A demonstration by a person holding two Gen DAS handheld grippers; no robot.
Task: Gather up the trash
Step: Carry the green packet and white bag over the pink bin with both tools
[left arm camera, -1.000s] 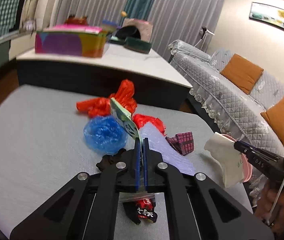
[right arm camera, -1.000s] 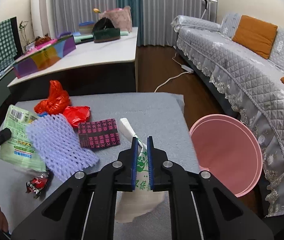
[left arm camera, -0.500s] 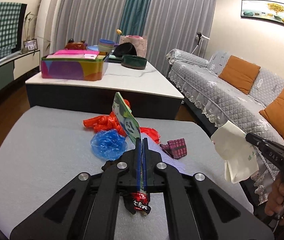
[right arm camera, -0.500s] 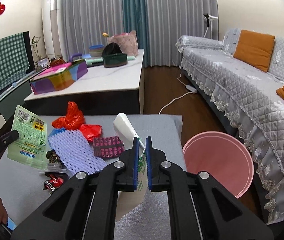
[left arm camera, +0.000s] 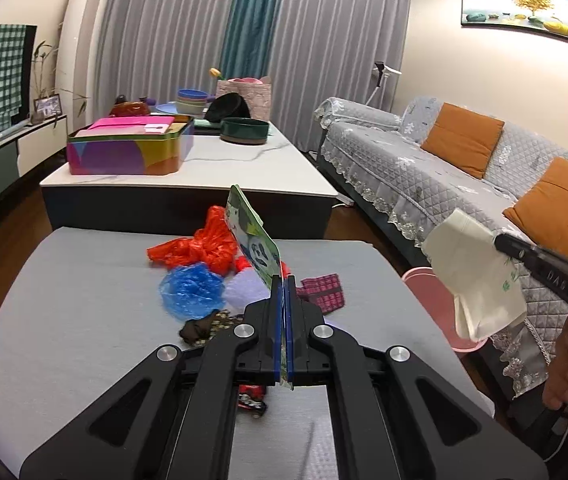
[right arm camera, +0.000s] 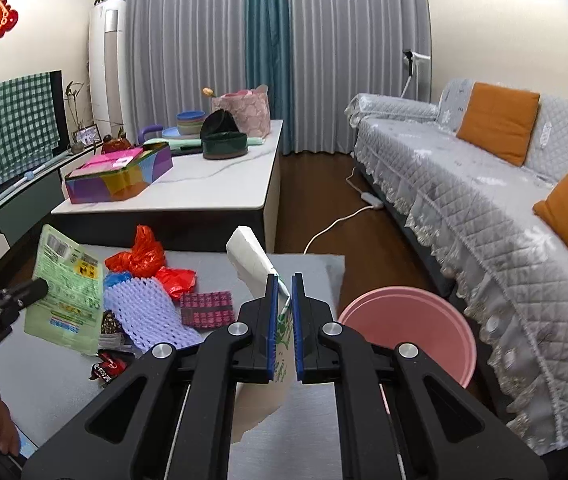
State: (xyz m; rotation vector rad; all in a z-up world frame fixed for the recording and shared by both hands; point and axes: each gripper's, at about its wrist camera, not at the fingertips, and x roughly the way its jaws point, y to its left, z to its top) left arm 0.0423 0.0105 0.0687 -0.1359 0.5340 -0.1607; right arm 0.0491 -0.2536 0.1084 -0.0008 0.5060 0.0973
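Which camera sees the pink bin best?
The right wrist view shows it best: the pink bin sits open on the floor beside the grey table, with its whole round rim and inside showing. In the left wrist view only part of its rim peeks out behind the white bag.

Far ahead I see a white-topped table [left arm camera: 244,164] carrying a colourful tin [left arm camera: 128,152] and a dark green bowl [left arm camera: 244,131]; right, a grey quilted sofa [right arm camera: 464,200] with orange cushions [right arm camera: 498,128], perhaps two.

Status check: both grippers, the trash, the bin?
Left gripper shut on green packet. Right gripper shut on white wrapper. Pink bin open, nothing blocking it.
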